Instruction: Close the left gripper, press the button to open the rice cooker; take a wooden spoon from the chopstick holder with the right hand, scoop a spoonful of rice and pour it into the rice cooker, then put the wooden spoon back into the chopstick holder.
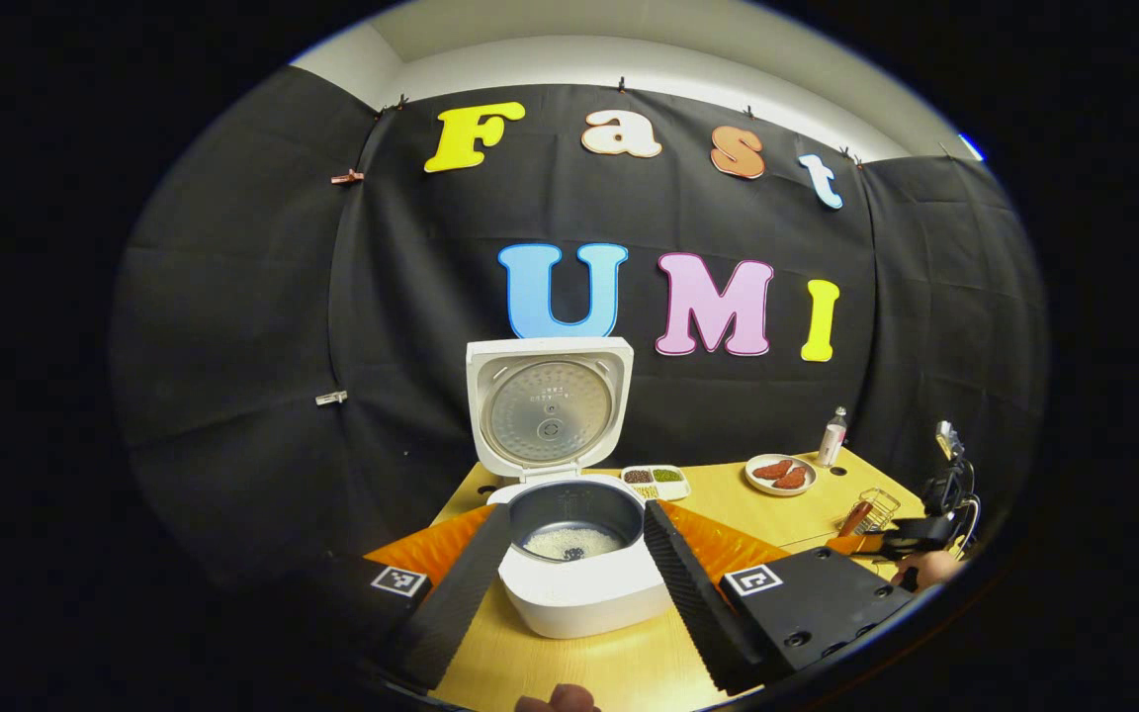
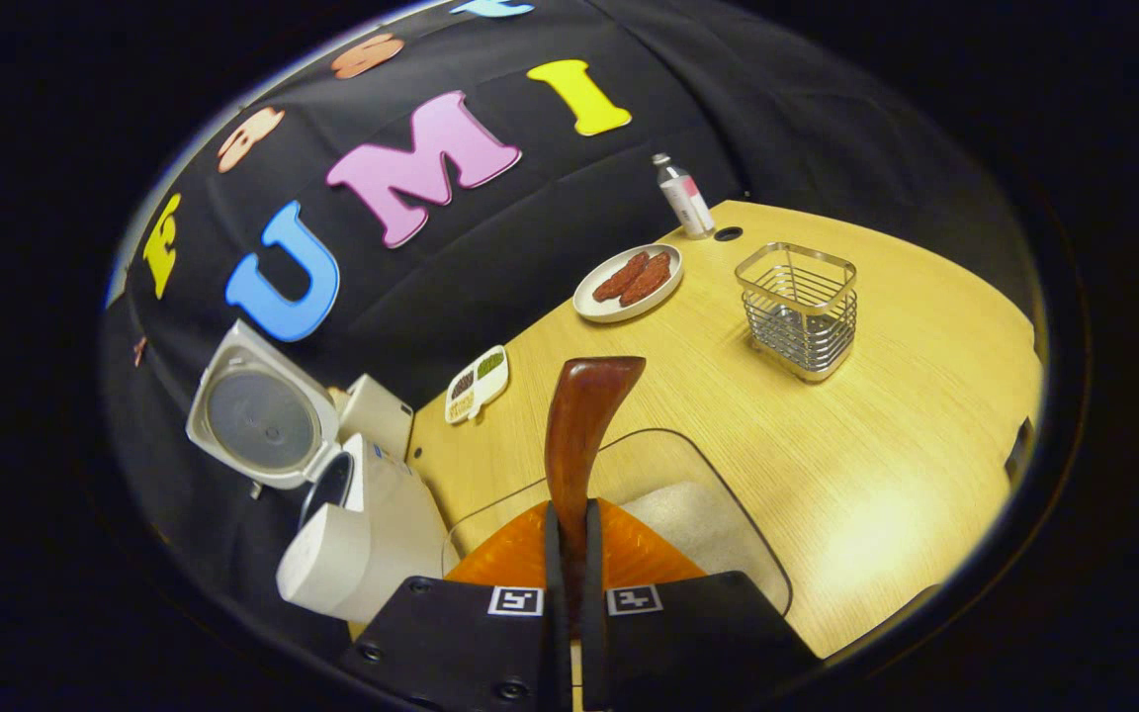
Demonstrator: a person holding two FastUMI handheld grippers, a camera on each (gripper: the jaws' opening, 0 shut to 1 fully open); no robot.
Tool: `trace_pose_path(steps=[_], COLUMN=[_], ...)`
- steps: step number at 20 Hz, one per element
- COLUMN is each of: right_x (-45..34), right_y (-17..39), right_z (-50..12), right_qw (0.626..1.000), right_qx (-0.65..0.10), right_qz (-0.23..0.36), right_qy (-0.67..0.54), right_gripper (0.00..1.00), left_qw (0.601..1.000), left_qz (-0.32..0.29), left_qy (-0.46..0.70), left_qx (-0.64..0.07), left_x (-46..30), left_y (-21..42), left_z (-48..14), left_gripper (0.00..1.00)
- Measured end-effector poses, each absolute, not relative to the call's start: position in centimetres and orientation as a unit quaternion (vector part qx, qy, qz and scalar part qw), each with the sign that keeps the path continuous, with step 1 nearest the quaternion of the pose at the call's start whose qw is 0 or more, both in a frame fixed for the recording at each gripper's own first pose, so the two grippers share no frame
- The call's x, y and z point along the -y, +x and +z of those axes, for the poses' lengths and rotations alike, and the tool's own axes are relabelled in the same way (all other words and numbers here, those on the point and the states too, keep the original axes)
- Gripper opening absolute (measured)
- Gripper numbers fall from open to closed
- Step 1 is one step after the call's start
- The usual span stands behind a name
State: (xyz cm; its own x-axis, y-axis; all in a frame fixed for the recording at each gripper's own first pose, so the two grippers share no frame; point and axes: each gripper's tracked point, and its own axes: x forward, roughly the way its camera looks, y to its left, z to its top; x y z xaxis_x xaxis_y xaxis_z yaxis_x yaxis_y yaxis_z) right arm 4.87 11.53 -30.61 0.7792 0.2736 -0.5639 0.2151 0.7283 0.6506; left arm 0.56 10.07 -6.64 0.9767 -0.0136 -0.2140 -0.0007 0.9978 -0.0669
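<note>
Right gripper, fingers pinched on the handle of the wooden spoon, whose bowl projects forward and up over a clear container of rice on the wooden table. The spoon appears rigid, light and smooth-lacquered; the judgement is that a hold low on the handle, as here, gives reach but lets the bowl swing, so a firm pinch and a level bowl suit carrying loose grains. The wire chopstick holder stands well apart to the right; it looks light enough to shift if the spoon is dropped in carelessly. Left gripper, fingers spread apart and holding nothing, facing the white rice cooker, whose lid stands upright and open; some rice lies in the dark inner pot. Beyond it: a divided sample dish, a plate of reddish food and a small bottle. Labels on the bottle and markings inside the lid are too small to read; the grippers bear square coded markers, not text.
</note>
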Motion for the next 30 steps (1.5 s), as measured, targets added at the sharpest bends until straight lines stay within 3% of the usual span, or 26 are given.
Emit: trace_pose_path(steps=[8, 15, 26, 30], right_x=[-7.5, -10.0, -23.4, -29.9], right_y=[4.6, 5.5, 10.6, 12.5], right_z=[-27.6, -21.2, -8.5, -7.0], right_qw=[0.827, 0.801, 0.795, 0.813], right_qx=[-0.296, -0.265, -0.221, -0.223], right_qz=[0.013, 0.043, 0.136, 0.160], right_qy=[0.478, 0.535, 0.549, 0.514], right_gripper=[0.09, 0.08, 0.08, 0.08], left_qw=[0.994, 0.993, 0.990, 0.991], left_qz=[-0.011, -0.012, 0.007, 0.016], left_qy=[-0.039, -0.044, -0.059, -0.055], left_qx=[-0.106, -0.111, -0.124, -0.125], left_x=[-9.5, -9.5, -11.0, -11.9], left_y=[0.6, -0.2, -2.6, -3.0], left_z=[-6.6, -7.3, -9.4, -9.6], left_gripper=[0.94, 0.94, 0.96, 0.96])
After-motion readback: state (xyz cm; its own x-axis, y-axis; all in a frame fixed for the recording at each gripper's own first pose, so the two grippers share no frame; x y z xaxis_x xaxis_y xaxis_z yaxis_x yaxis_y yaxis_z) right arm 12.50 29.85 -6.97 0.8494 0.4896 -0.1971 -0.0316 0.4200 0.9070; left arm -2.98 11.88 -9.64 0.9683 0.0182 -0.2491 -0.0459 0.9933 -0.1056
